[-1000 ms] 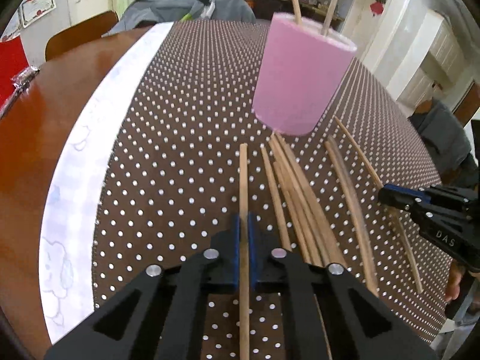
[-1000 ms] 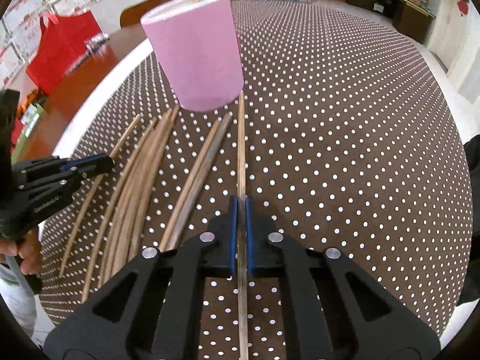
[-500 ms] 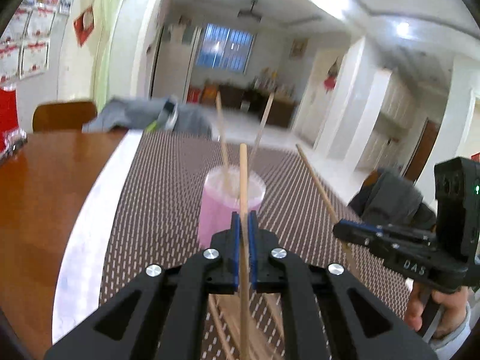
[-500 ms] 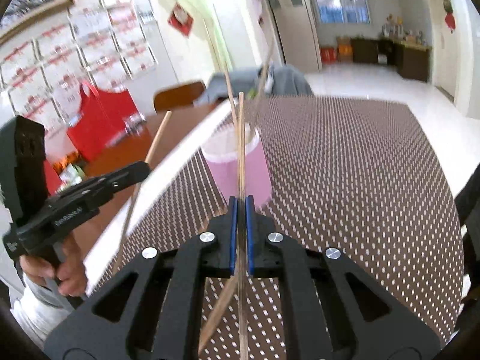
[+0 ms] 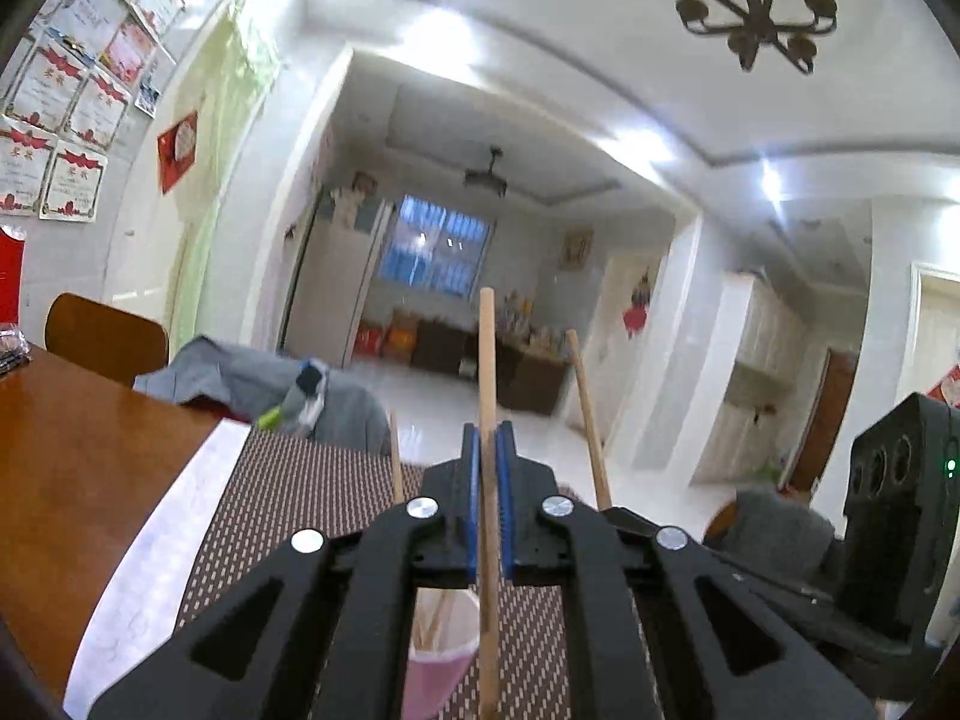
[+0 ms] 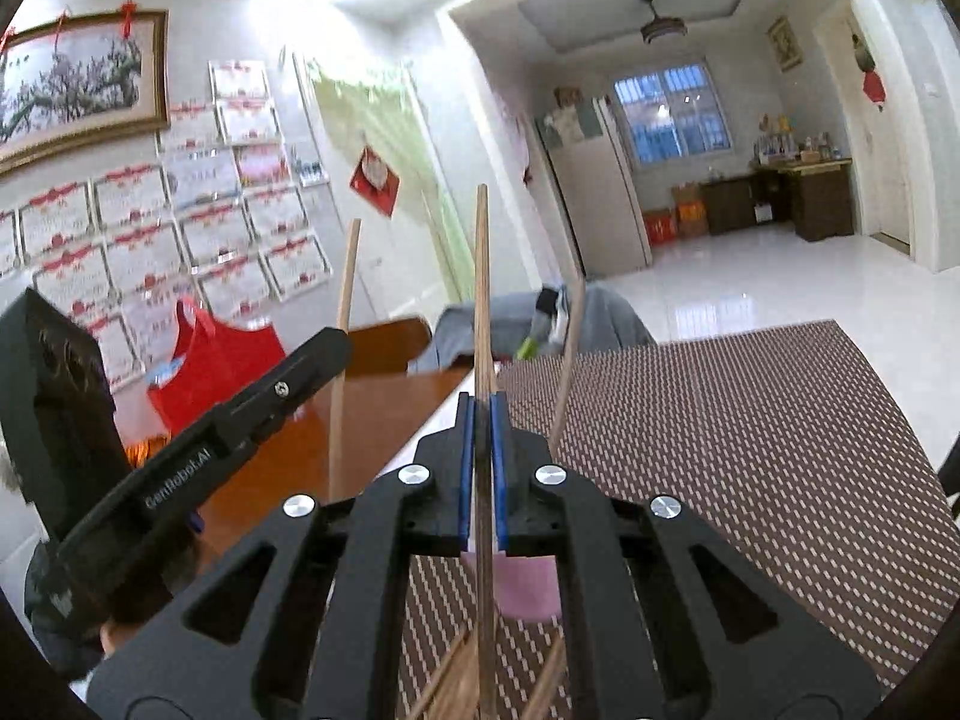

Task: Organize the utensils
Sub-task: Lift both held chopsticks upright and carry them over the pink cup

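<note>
Left wrist view shows the left gripper (image 5: 489,450) clamped tight on an upright chopstick (image 5: 487,360), and the right gripper (image 6: 482,420) pinches another chopstick (image 6: 482,300), both raised, likely for dropping into the pink cup (image 5: 438,660) below.

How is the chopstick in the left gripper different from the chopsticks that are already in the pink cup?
The chopstick in the left gripper is clamped between the blue pads of the left gripper; the chopsticks in the pink cup are held by no gripper. The gripped chopstick stands upright, above the pink cup and outside it; the others lean inside it. Both are plain light wood.
</note>
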Demonstrator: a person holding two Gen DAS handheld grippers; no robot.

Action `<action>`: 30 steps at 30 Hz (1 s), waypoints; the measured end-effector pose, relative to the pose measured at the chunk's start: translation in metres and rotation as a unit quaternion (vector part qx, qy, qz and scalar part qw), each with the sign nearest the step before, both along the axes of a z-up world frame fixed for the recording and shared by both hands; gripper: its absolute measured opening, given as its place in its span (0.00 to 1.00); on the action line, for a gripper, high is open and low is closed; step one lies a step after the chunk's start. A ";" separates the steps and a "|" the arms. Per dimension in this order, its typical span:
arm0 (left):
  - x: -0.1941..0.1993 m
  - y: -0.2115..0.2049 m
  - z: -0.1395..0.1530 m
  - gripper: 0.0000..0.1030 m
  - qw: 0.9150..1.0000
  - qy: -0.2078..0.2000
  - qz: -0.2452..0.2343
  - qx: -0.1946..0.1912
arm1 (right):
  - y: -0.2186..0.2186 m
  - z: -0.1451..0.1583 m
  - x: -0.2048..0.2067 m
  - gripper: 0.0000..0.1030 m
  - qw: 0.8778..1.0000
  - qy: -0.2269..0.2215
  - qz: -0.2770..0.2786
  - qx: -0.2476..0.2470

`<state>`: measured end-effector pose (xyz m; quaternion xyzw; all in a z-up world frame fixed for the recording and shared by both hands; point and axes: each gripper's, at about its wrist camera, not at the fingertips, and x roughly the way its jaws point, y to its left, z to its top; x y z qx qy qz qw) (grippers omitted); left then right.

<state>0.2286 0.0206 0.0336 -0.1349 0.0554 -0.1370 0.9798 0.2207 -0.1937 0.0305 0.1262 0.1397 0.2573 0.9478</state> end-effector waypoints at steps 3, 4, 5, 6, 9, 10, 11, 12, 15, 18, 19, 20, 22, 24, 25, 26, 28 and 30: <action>0.013 0.002 0.003 0.06 1.000 -0.020 0.011 -0.009 | 0.004 0.003 0.014 0.06 1.000 -0.017 -0.008 0.018; 0.015 0.004 0.003 0.06 1.000 -0.025 0.013 -0.012 | 0.004 0.003 0.020 0.06 0.999 -0.023 -0.011 0.024; 0.019 0.004 0.003 0.06 0.999 -0.033 0.016 -0.015 | 0.006 0.003 0.023 0.06 0.999 -0.026 -0.012 0.028; 0.023 0.005 0.004 0.06 0.999 -0.041 0.019 -0.018 | 0.007 0.003 0.028 0.06 0.999 -0.030 -0.015 0.033; 0.027 0.008 0.004 0.06 0.997 -0.068 0.036 -0.020 | 0.008 0.001 0.040 0.06 0.998 -0.042 -0.022 0.048; 0.028 0.008 0.004 0.06 0.995 -0.082 0.044 -0.020 | 0.009 0.001 0.043 0.06 0.997 -0.047 -0.024 0.054; 0.029 0.008 0.005 0.06 0.994 -0.096 0.052 -0.022 | 0.009 0.000 0.045 0.06 0.997 -0.050 -0.025 0.059; 0.030 0.008 0.005 0.06 0.992 -0.107 0.057 -0.023 | 0.010 0.000 0.048 0.06 0.996 -0.054 -0.026 0.065; 0.036 0.007 0.004 0.06 0.990 -0.123 0.063 -0.022 | 0.013 -0.002 0.055 0.06 0.995 -0.065 -0.032 0.076; 0.043 0.004 0.001 0.06 0.989 -0.127 0.074 -0.015 | 0.013 -0.003 0.061 0.06 0.992 -0.076 -0.039 0.089; 0.045 0.004 0.000 0.06 0.989 -0.126 0.074 -0.014 | 0.014 -0.004 0.063 0.06 0.992 -0.078 -0.040 0.089; 0.047 0.004 -0.002 0.06 0.989 -0.126 0.076 -0.012 | 0.014 -0.005 0.064 0.06 0.992 -0.080 -0.041 0.088; 0.052 0.004 -0.006 0.06 0.989 -0.126 0.080 -0.009 | 0.018 -0.006 0.069 0.06 0.992 -0.085 -0.045 0.083; 0.059 0.007 -0.011 0.06 0.990 -0.119 0.081 -0.011 | 0.020 -0.007 0.072 0.06 0.992 -0.088 -0.047 0.084; 0.059 0.006 -0.013 0.06 0.990 -0.117 0.081 -0.011 | 0.020 -0.009 0.073 0.06 0.991 -0.089 -0.049 0.084; 0.061 0.007 -0.016 0.06 0.990 -0.113 0.081 -0.010 | 0.020 -0.010 0.074 0.06 0.991 -0.090 -0.050 0.083; 0.063 0.007 -0.022 0.06 0.991 -0.108 0.081 -0.006 | 0.021 -0.013 0.076 0.06 0.991 -0.090 -0.052 0.081; 0.066 0.008 -0.027 0.06 0.992 -0.101 0.081 -0.003 | 0.021 -0.015 0.077 0.06 0.991 -0.089 -0.053 0.082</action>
